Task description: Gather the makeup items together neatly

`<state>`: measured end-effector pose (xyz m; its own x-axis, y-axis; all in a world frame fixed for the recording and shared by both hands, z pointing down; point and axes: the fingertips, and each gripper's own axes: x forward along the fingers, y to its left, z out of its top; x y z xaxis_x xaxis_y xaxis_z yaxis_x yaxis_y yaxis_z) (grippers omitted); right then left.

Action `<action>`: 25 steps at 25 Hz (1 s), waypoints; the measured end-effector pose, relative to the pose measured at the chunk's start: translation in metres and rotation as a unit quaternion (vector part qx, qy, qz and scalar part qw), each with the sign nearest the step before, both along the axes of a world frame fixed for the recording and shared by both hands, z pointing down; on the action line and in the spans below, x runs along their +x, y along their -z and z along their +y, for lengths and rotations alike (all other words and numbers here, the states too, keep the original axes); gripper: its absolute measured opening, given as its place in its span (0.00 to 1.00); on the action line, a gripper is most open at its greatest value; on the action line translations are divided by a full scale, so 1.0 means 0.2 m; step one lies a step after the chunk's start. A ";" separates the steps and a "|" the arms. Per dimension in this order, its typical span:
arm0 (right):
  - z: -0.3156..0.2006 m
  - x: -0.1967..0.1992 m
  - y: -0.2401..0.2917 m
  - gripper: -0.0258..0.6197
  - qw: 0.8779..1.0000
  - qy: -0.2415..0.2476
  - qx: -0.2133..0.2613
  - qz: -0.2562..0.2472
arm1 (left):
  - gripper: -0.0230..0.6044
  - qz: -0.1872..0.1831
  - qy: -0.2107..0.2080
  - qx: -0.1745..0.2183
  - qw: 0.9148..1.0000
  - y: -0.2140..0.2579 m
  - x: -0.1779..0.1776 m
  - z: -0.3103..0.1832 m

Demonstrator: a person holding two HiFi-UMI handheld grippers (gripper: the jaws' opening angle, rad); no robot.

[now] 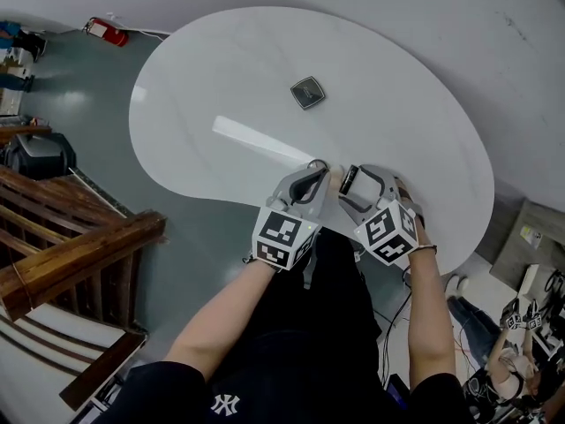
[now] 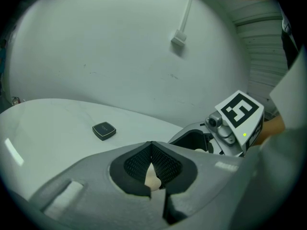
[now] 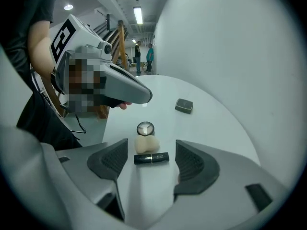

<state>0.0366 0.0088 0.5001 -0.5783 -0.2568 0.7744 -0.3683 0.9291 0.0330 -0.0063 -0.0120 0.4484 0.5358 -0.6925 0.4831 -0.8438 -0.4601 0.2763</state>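
To the left of the white table (image 1: 221, 78) a wooden railing (image 1: 84, 246) is seen, and a red fire extinguisher (image 1: 106, 32) is laid on the floor at the far left. The left gripper (image 2: 151, 146) is held over the table's near edge, its pads closed on a small beige piece (image 2: 152, 178); what this piece is cannot be told. Just right of it, three makeup items are grouped near the near edge. A small round jar (image 3: 145, 128) is placed farthest, a beige sponge (image 3: 146, 143) is set close against its near side, and a black lipstick tube (image 3: 151, 158) is laid crosswise just beside the sponge. The right gripper (image 3: 151, 147) is held over this group with its jaws spread wide. The lipstick tube is seen between them, flat on the table and touched by neither pad. A dark square compact (image 1: 307, 93) is seen lying flat on the far part of the table, well apart from the group.
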 end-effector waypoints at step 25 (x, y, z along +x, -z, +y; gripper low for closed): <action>0.08 -0.31 0.67 0.07 0.984 -0.131 0.091 -0.075 | 0.05 0.017 0.013 0.091 0.996 0.53 -0.25 0.15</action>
